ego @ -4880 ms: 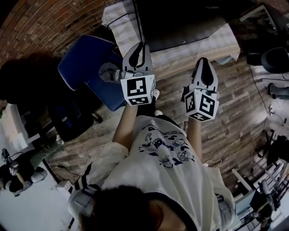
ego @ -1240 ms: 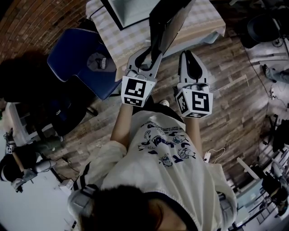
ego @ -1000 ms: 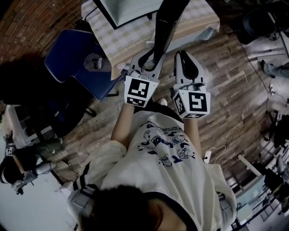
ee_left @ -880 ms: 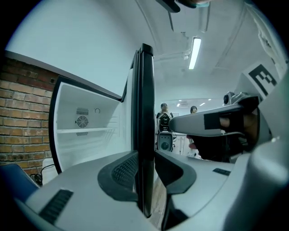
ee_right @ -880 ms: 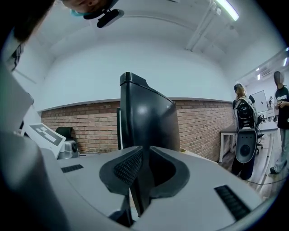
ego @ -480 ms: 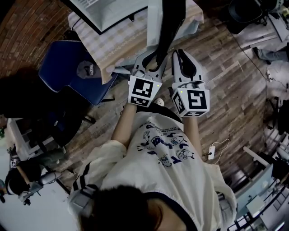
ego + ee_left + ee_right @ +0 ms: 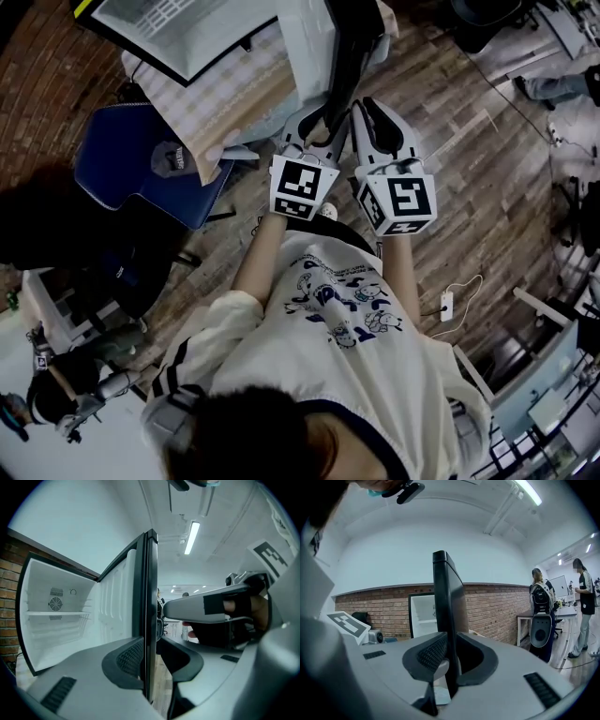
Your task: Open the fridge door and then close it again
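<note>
The left tongs (image 7: pixel 150 654) and right tongs (image 7: pixel 451 657) each pinch the door (image 7: pixel 149 573) edge, seemingly firmly. The fridge (image 7: pixel 56 616) gapes left of them.

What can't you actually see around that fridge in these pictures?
Head view: the top edge cuts off the fridge and part of the fridge door.
Head view: where the left claw and right claw meet the fridge door is too dark and small to read.
Left gripper view: the claw's grey body covers the fridge's lower inside.
Right gripper view: the fridge door hides part of the fridge's inside.
</note>
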Motion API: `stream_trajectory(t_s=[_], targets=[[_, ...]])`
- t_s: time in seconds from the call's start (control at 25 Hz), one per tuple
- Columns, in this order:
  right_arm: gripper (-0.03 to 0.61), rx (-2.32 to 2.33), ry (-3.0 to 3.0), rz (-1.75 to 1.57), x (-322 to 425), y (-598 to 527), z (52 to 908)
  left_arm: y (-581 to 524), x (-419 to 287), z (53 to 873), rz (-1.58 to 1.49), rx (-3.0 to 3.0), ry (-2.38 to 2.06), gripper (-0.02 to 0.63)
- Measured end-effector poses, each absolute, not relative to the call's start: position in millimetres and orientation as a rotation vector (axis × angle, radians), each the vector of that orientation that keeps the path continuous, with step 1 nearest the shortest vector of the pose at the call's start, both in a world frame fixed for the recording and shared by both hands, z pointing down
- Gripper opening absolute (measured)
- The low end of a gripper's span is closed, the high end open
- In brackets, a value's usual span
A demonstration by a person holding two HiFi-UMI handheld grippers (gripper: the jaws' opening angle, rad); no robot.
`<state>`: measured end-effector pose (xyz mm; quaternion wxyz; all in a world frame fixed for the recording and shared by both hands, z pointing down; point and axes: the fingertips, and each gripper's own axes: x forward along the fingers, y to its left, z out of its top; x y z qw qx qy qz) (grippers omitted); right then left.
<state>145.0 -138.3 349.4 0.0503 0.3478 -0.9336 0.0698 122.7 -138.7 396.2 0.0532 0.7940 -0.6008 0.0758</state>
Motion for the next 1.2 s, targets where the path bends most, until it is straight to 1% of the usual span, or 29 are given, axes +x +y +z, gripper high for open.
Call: stream_trajectory(t_s=[0.04,0.08,0.12,0.8,0.96,1.2], targets=[[0.064,1.053,-2.839,0.21,146.2,-139.9,349.7,-141.1,126.6,396.3,0.229,2.423,-1.811,0.121],[0.12,1.049,-2.837,0.21,147.6,-141.6,350.2,-143.4,130.6,396.6,0.229,2.433,-1.796,0.121],[0.147,1.053,-2.835,0.212,149.6,-143.9,350.7,-145.6,134.4,396.9,0.228,2.444,-1.781,0.121],[0.146,1.247,-2.738,0.169,201.6,-213.3,354.1,-205.2,199.6,399.5,0.208,2.627,-1.53,0.121],[0.12,1.294,-2.723,0.184,216.6,-232.9,354.4,-221.5,214.1,399.0,0.216,2.658,-1.474,0.121],[0.104,1.328,-2.697,0.19,233.6,-264.2,356.5,-246.9,233.1,397.7,0.227,2.706,-1.4,0.121]])
